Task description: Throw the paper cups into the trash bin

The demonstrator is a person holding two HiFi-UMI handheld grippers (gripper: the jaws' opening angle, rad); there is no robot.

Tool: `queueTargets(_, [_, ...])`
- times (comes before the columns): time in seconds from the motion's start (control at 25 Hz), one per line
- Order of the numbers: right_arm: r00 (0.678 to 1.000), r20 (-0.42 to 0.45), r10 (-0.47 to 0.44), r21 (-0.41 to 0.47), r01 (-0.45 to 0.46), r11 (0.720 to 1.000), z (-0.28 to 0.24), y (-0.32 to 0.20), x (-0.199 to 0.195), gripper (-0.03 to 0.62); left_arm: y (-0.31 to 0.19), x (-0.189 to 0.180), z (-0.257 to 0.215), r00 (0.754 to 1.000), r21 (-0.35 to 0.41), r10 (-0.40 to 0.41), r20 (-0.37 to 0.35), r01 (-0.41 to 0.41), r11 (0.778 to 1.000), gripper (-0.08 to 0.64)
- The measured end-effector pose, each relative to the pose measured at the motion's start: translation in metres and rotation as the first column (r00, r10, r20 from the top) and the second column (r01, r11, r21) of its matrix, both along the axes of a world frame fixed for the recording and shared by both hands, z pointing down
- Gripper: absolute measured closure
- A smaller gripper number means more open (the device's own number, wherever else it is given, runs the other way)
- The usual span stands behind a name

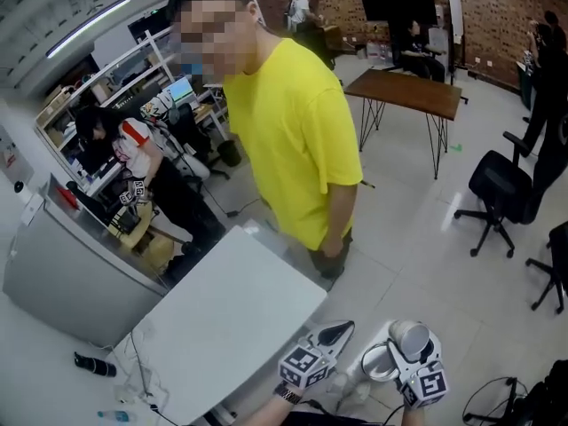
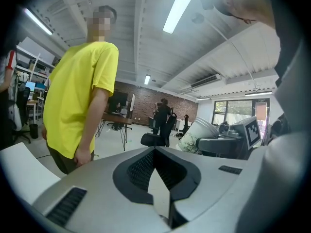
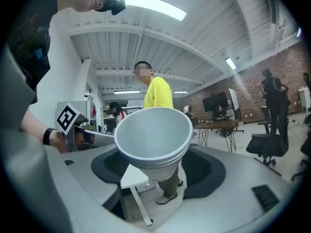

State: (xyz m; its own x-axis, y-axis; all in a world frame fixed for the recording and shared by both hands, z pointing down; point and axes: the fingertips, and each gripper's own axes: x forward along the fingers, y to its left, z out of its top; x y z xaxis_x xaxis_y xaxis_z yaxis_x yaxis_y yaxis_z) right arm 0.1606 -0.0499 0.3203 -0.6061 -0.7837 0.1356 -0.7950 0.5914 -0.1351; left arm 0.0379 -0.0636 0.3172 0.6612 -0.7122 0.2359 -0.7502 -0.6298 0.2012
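A stack of white paper cups point(image 3: 153, 137) sits between the jaws of my right gripper point(image 3: 155, 166), its mouth facing the camera, and the jaws are shut on it. In the head view the cups point(image 1: 395, 349) and right gripper point(image 1: 413, 366) are low at the bottom right, above the floor. My left gripper point(image 1: 335, 334) is just to their left, at the corner of the white table point(image 1: 222, 318). In the left gripper view its jaws point(image 2: 155, 152) meet at the tips with nothing held. That view also catches the cups point(image 2: 199, 135) on its right. No trash bin shows.
A person in a yellow shirt point(image 1: 297, 140) stands close behind the white table. Another person point(image 1: 133, 162) sits at a cluttered desk on the left. Black office chairs point(image 1: 497, 189) and a wooden table point(image 1: 404, 91) stand farther off on the tiled floor.
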Motion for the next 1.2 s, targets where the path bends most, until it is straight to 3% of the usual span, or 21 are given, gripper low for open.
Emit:
queueTargets(0.28, [0.999, 0.018, 0.028, -0.073, -0.026, 0.997, 0.025, 0.003, -0.008, 0.256, -0.001, 0.003, 0.019, 0.999, -0.03, 0.042, 0.014, -0.041, 0.999, 0.558])
queueTargets(0.6, [0.996, 0.019, 0.085, -0.174, -0.08, 0.981, 0.087, 0.007, -0.001, 0.256, -0.008, 0.011, 0.064, 0.993, -0.122, 0.11, 0.041, -0.104, 0.987, 0.558])
queueTargets(0.84, [0.993, 0.027, 0.115, -0.208, -0.107, 0.972, 0.137, -0.011, 0.011, 0.256, -0.042, 0.034, 0.091, 0.985, -0.113, 0.16, 0.06, -0.152, 0.982, 0.558])
queueTargets(1.2, [0.981, 0.008, 0.194, -0.349, -0.179, 0.92, 0.213, 0.017, 0.032, 0.256, -0.031, 0.042, 0.153, 0.974, -0.221, 0.209, 0.082, -0.187, 0.957, 0.558])
